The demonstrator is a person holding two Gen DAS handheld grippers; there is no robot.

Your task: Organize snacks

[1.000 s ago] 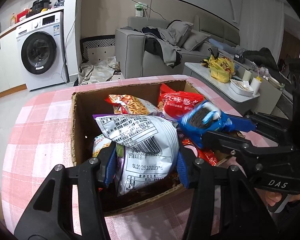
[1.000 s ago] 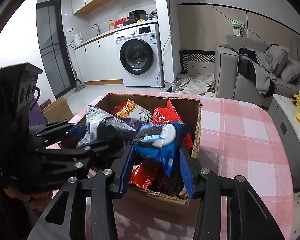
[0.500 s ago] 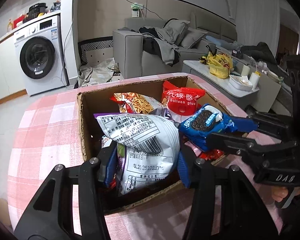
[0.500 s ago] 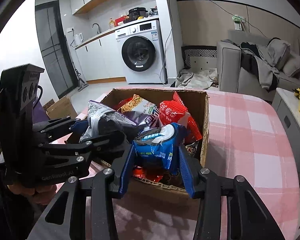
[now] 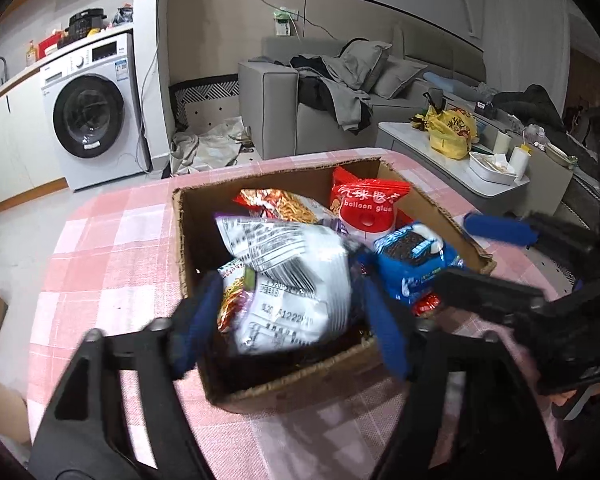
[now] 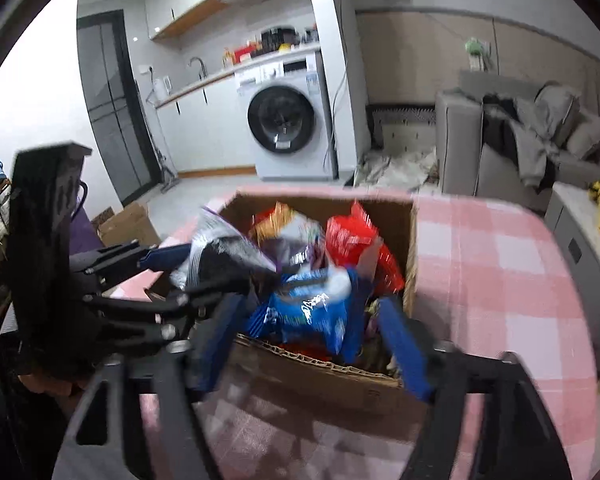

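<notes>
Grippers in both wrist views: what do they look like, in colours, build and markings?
Both the left gripper and right gripper are matte black linkage frames with silver pivot bolts and blue fingers. The right one's body carries white lettering, too blurred to read. No cables or sleeves are visible.

Even, dim indoor light, soft shadows under the box (image 5: 284, 388); right view smeared by motion blur, left view sharper with blurred bag (image 5: 288, 280) and pads (image 5: 384, 332); fisheye bends walls, dark vignette in corners; white glare at right view's left edge.
</notes>
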